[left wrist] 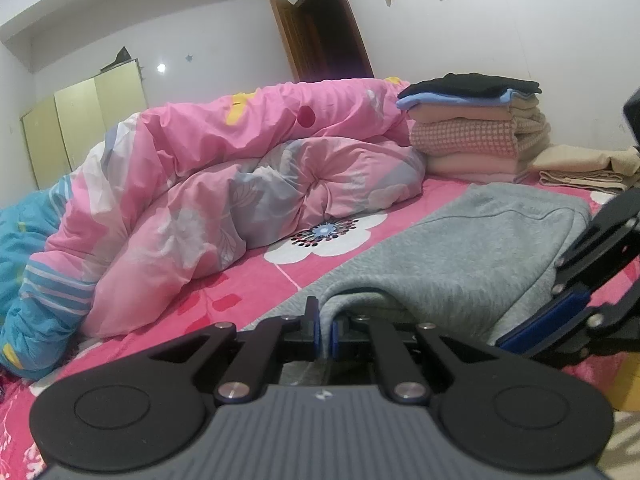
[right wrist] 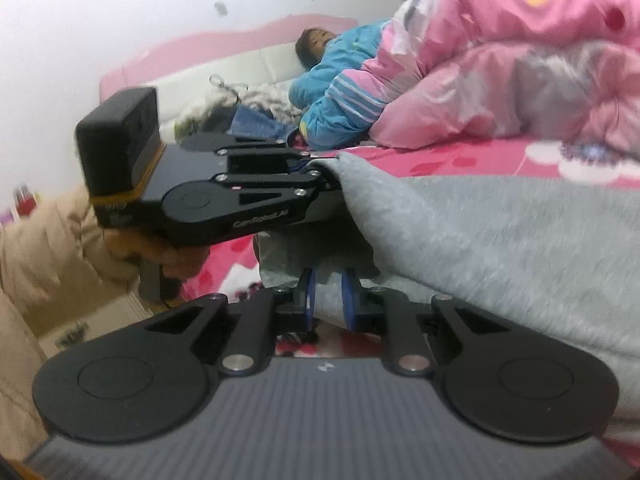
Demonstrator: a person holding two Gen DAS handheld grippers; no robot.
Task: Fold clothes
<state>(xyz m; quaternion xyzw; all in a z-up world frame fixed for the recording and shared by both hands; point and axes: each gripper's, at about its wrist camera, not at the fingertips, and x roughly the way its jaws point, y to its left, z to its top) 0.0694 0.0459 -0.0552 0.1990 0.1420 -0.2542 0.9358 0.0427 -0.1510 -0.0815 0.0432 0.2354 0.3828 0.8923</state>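
Note:
A grey fleece garment [left wrist: 460,256] lies spread on the pink flowered bed sheet [left wrist: 248,296]. My left gripper [left wrist: 326,320] is shut on its near edge, with a fold of grey cloth pinched between the blue pads. At the right edge of the left wrist view, my right gripper [left wrist: 524,320] grips the same garment's edge. In the right wrist view the right gripper [right wrist: 328,292] is shut on a bunched fold of the grey garment [right wrist: 500,248], lifted a little off the sheet. The left gripper [right wrist: 324,172] holds the edge further along, carried by a hand [right wrist: 160,252] in a beige sleeve.
A bulky pink duvet [left wrist: 224,184] lies across the bed behind the garment. A stack of folded clothes [left wrist: 472,132] and a beige folded piece [left wrist: 580,172] sit at the back right. A person [right wrist: 316,46] lies under a blue cover at the headboard end.

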